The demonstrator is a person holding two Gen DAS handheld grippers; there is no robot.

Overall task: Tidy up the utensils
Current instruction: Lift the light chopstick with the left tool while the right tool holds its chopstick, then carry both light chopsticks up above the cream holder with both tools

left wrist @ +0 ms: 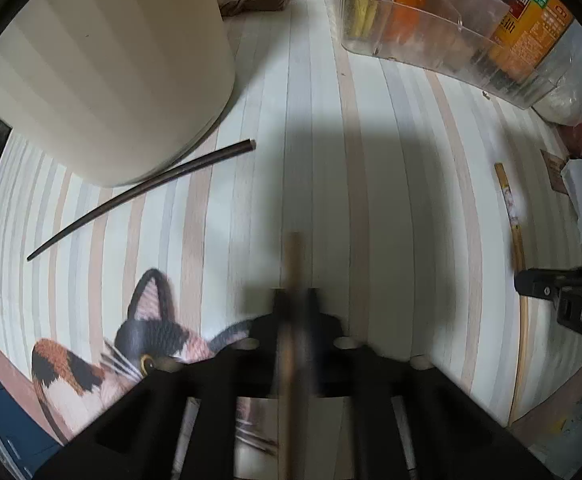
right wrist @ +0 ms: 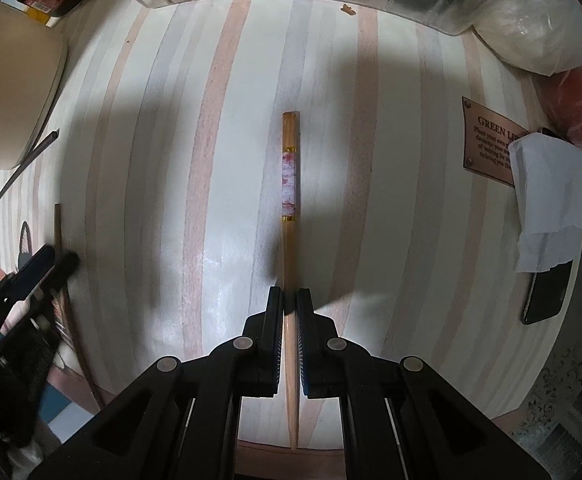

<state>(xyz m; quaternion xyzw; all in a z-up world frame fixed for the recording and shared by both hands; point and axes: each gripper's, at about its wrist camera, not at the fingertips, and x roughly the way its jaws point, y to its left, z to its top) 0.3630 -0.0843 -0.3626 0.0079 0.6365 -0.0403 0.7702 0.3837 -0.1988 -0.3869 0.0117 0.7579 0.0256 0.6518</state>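
My left gripper point(left wrist: 294, 300) is shut on a brown wooden chopstick point(left wrist: 292, 264) that points forward over the striped mat; it is blurred. My right gripper point(right wrist: 289, 298) is shut on a light wooden chopstick point(right wrist: 289, 168) with a pink and white patterned band, which lies along the mat. That chopstick also shows at the right of the left wrist view point(left wrist: 512, 216), with the right gripper point(left wrist: 531, 280) on it. A dark chopstick point(left wrist: 143, 192) lies loose on the mat against the foot of a tall cream container point(left wrist: 111, 68). The left gripper point(right wrist: 57, 258) shows at the left of the right wrist view.
A clear plastic bin point(left wrist: 443, 28) with bottles and packets stands at the back. At the right are a brown sign point(right wrist: 487, 140), a white tissue point(right wrist: 547, 200), a black phone point(right wrist: 545, 296) and plastic bags point(right wrist: 531, 36). The mat point(left wrist: 331, 160) has a cat picture point(left wrist: 131, 352).
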